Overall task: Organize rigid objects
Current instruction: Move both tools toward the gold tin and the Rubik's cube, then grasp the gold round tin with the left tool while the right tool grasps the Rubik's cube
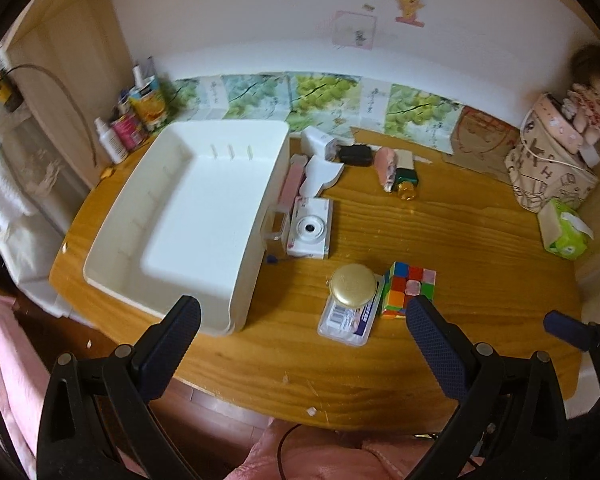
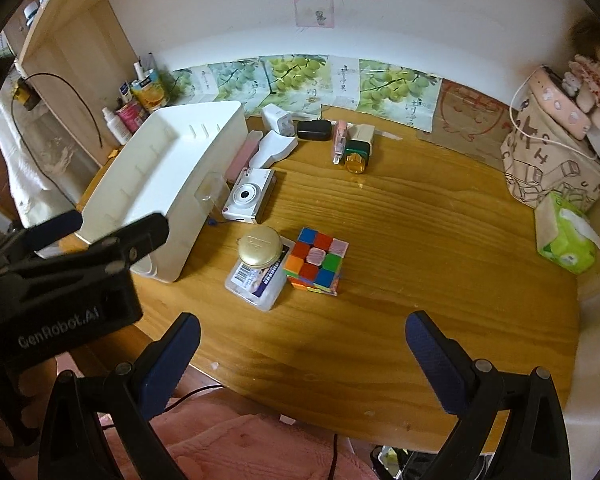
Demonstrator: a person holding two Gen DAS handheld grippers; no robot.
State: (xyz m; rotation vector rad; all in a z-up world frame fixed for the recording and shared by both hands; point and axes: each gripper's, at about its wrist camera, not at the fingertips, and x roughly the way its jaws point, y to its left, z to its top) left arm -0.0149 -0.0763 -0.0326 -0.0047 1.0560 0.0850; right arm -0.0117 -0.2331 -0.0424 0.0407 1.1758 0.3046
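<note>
Start of sorting: white bin (image 1: 204, 208) empty, both grippers' jaws apart above the table (image 2: 420, 240). Next move likely requires grasping the near cube (image 2: 316, 266).

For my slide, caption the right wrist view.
Open right gripper hovers before Rubik's cube, gold compact and empty white bin.

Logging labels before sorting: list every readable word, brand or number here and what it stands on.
"GenRobot.AI": on the left gripper's black body.
Letters such as "H", "K", "R": printed on the beige bag.
Calligraphy on the grape posters, the flat box's label and the cans: too small or blurred to read.
</note>
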